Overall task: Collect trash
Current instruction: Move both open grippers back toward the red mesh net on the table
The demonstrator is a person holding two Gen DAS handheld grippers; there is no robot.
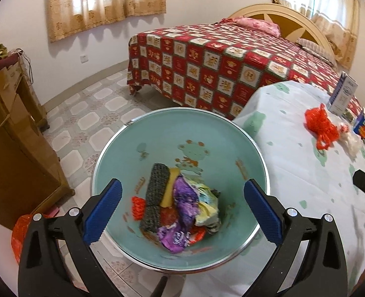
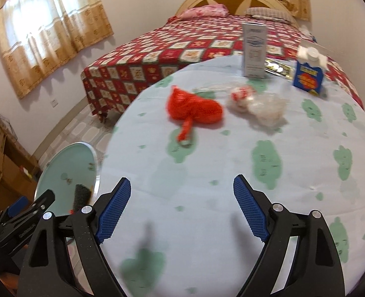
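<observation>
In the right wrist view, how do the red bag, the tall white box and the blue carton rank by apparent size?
1. red bag
2. tall white box
3. blue carton
The bag lies nearer the camera, so its true rank is unsure.

Teal bin (image 1: 180, 133) holds crumpled wrappers; red bag (image 2: 194, 107) on table.

Left tongs (image 1: 182, 210) hang over the round teal metal-rimmed trash bin (image 1: 157, 136), which holds a purple crumpled wrapper (image 1: 183, 195) and a dark mesh sponge (image 1: 157, 180). Bin sits left of the cloth-covered counter (image 1: 293, 173). Right tongs (image 2: 182, 212) over the counter; ahead lies a red crumpled plastic bag (image 2: 194, 106), right of it a clear crumpled plastic bag (image 2: 264, 106). Farther ahead stand a tall white carton (image 2: 254, 49) and, right, a blue carton (image 2: 309, 75). Bed with red checked quilt (image 2: 157, 57) behind the counter.
</observation>
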